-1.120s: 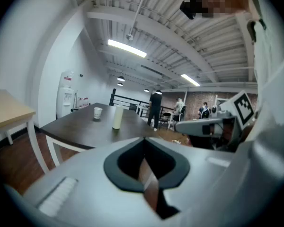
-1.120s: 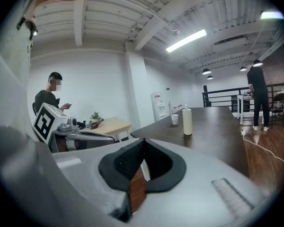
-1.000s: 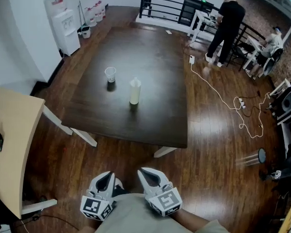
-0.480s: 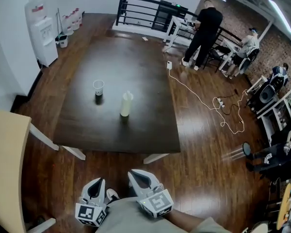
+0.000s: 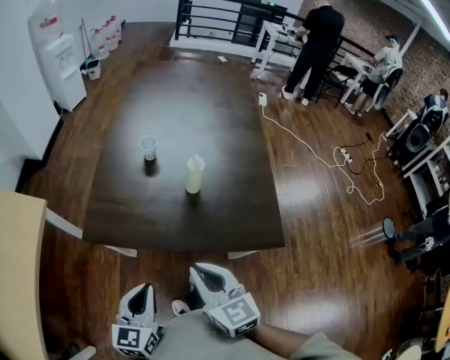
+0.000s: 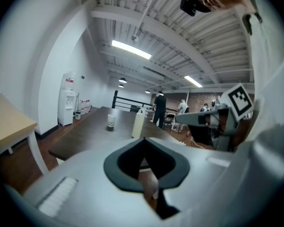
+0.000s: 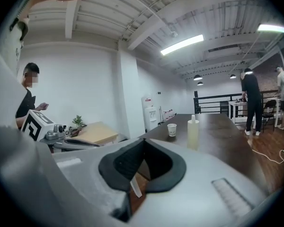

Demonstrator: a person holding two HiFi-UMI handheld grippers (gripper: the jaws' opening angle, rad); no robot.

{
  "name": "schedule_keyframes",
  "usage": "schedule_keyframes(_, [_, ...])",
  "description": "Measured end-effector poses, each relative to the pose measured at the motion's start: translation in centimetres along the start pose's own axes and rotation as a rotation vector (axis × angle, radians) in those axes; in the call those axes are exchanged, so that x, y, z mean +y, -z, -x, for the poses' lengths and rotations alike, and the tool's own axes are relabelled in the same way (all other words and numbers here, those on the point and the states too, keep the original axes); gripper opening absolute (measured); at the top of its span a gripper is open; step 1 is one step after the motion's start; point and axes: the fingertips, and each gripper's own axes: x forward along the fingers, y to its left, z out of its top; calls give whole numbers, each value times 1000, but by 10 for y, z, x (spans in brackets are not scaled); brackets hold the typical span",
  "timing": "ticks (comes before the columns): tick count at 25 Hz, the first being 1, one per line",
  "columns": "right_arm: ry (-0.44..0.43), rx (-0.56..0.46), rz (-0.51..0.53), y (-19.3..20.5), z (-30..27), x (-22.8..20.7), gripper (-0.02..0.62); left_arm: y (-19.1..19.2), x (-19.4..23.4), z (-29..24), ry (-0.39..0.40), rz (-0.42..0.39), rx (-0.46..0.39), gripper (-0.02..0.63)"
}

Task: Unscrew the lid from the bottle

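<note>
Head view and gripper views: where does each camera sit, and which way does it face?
Head view: on the person's head, looking steeply down at the table, bottle and cup; left hand-held gripper, right hand-held gripper and shirt at the bottom.
Left gripper view: on the left hand-held gripper, looking along its shut jaws toward the table; the right one shows at right.
Right gripper view: mirrored, shut jaws too; the left one shows at left.
Shared: all three show bottle and cup.

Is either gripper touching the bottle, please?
No; the left gripper and right gripper are short of the table, far from the bottle.
</note>
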Motion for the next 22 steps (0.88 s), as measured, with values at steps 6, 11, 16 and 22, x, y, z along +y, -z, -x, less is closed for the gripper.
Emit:
schedule_keyframes(6, [7,-67,-32,-22,-24,-32,-2,-26,12,-36,-10,-62,15,2])
schedule_keyframes(11, [46,-108,-66,-32,-31,-72,-2,-49,7,-76,18,-128,38,2])
schedule_keyframes(16, [75,-126,-82,-37,-26,-108,-2,-63,-8,-112,45,-164,59,3])
schedule_keyframes(22, [168,-136,-102,-33,-19,-132,-2,-68,-2,-153,129,-184,98,2])
